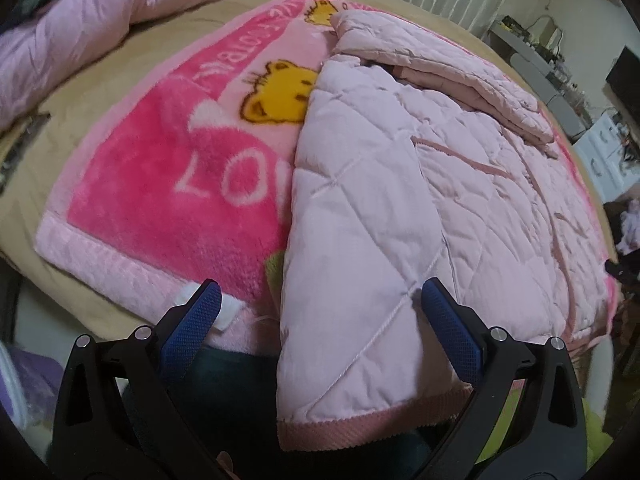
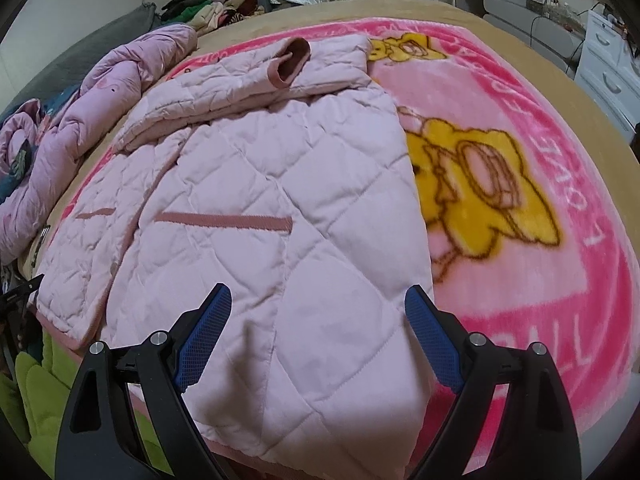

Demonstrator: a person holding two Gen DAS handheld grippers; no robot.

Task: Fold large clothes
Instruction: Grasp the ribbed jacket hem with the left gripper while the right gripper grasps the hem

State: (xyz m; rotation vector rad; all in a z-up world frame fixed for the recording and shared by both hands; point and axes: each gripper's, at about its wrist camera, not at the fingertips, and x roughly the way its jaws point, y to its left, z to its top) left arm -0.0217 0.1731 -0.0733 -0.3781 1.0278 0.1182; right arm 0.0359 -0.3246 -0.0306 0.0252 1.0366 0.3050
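Observation:
A pale pink quilted jacket (image 1: 400, 184) lies flat on a pink blanket on the bed, sides folded in and one sleeve laid across its top. Its darker pink ribbed hem (image 1: 360, 428) hangs over the near bed edge. My left gripper (image 1: 320, 300) is open just above the jacket's near left corner, holding nothing. In the right wrist view the jacket (image 2: 260, 200) fills the middle, with the sleeve cuff (image 2: 292, 62) at the far end. My right gripper (image 2: 318, 304) is open above the jacket's near right part, holding nothing.
The pink blanket (image 1: 160, 200) with yellow bears covers a tan bed sheet (image 1: 100, 80). A crumpled pink quilt (image 2: 80, 120) lies along the left. A clothes pile (image 2: 216, 8) sits at the far end. A desk (image 2: 520, 4) and white drawers (image 2: 608, 68) stand at right.

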